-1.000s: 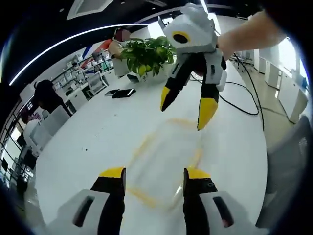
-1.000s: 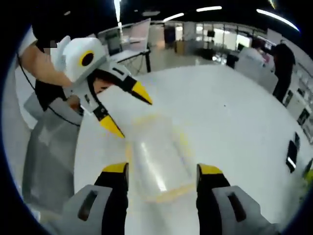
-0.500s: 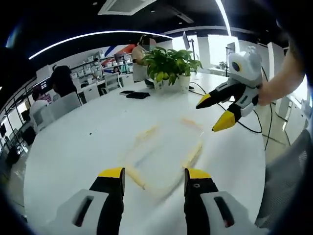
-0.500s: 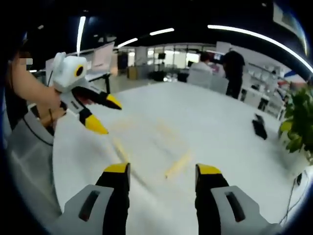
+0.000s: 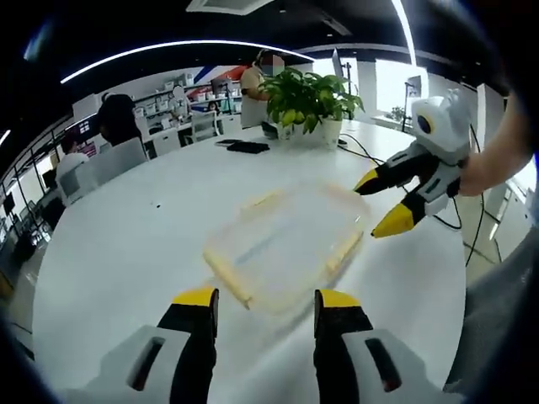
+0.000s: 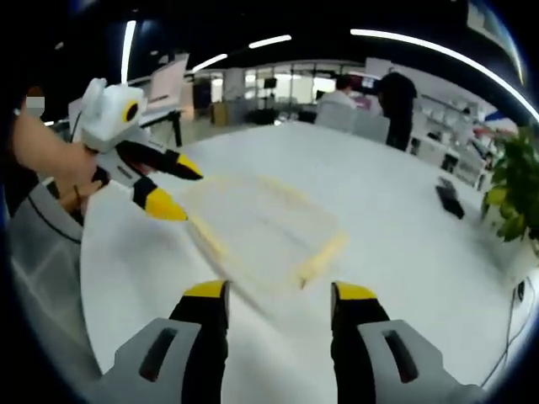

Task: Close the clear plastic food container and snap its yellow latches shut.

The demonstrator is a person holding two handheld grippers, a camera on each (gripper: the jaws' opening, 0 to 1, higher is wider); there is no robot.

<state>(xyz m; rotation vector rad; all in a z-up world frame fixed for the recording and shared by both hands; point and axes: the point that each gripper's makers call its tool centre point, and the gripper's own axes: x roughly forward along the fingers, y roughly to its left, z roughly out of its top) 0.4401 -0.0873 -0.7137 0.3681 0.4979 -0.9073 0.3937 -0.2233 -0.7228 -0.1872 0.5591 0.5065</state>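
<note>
Big white round table (image 5: 109, 252) in a busy office, with chairs and people far behind. Clear plastic food container (image 5: 286, 244) flat near the middle of the table, blurry, with yellow latches (image 5: 226, 278) along its sides. Left gripper (image 5: 259, 305) low at the near side of the box, jaws wide apart, holding nothing. Right gripper (image 5: 386, 202) up above the box's right side, jaws also spread, nothing between them. Green plant (image 5: 310, 97) in a white pot near the far edge, dark flat things (image 5: 248, 146) beside it, black cable (image 5: 370, 156) running past. Nothing lying between the grippers and the box.
</note>
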